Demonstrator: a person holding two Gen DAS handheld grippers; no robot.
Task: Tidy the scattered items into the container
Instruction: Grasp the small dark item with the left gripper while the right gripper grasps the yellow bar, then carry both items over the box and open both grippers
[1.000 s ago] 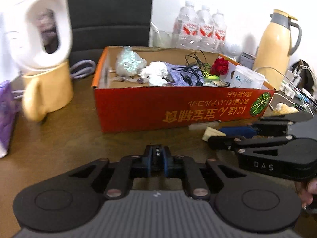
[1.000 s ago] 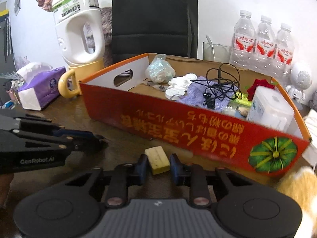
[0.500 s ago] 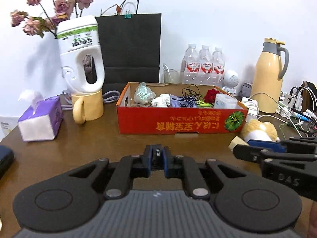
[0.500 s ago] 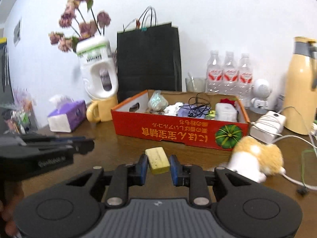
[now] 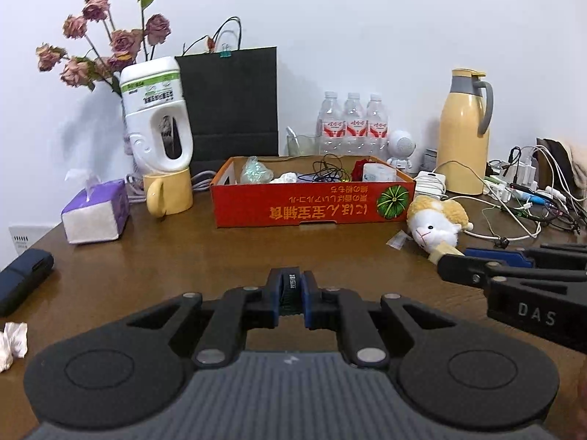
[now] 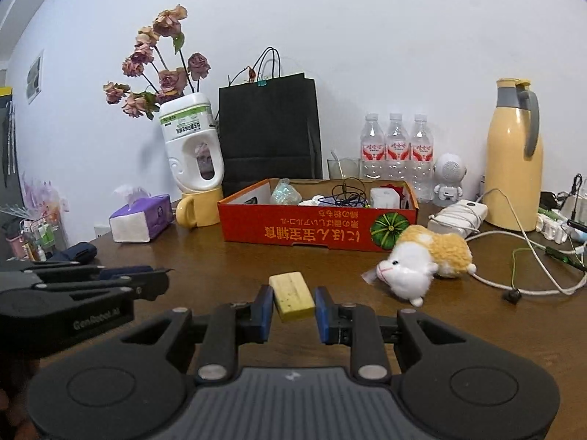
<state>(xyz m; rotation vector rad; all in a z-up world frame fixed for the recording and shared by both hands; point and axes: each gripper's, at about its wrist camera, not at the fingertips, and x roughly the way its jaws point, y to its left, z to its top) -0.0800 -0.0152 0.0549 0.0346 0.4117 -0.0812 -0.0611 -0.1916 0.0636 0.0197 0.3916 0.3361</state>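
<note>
The red cardboard box (image 5: 312,211) stands mid-table, holding several small items; it also shows in the right wrist view (image 6: 319,227). My right gripper (image 6: 293,308) is shut on a yellow sponge block (image 6: 291,295), held above the table well short of the box. It shows at the right of the left wrist view (image 5: 455,262). My left gripper (image 5: 292,293) is shut and empty, low over the table. A plush toy sheep (image 6: 425,262) lies right of the box; it also shows in the left wrist view (image 5: 438,222).
A yellow mug (image 5: 167,192) with a white jug, a tissue box (image 5: 95,214), a black bag, water bottles (image 5: 352,124) and a yellow thermos (image 5: 464,132) ring the box. Cables (image 5: 524,201) lie far right. A dark case (image 5: 22,282) and crumpled tissue (image 5: 13,341) lie left.
Both grippers have drawn back from the box, which now looks smaller and farther. The right gripper still holds the sponge. The plush toy has come into view.
</note>
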